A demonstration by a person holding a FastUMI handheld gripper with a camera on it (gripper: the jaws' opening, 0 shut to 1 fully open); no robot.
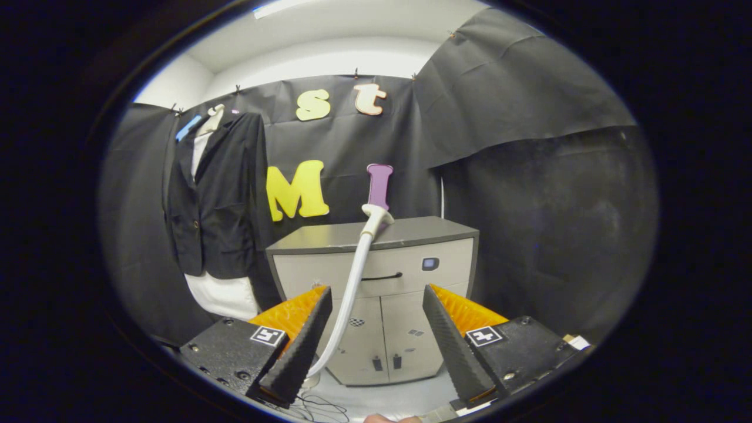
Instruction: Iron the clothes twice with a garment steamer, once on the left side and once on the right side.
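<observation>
I see a dark matt cloth jacket [217,194] over smooth white fabric, a smooth glossy plastic hose [352,282], and a cabinet [376,282] with a matt flat finish. My gripper [376,341] fingers look ridged, spread apart on nothing.

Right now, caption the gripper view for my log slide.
Open gripper faces the cabinet; steamer head rests on top, hose trailing down, jacket hanging beside.

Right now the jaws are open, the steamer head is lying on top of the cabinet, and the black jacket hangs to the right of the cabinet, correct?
Not quite. In the gripper view the black jacket hangs to the left of the cabinet, not the right. The rest holds: the gripper jaws are open, and the steamer head lies on the cabinet top.
</observation>
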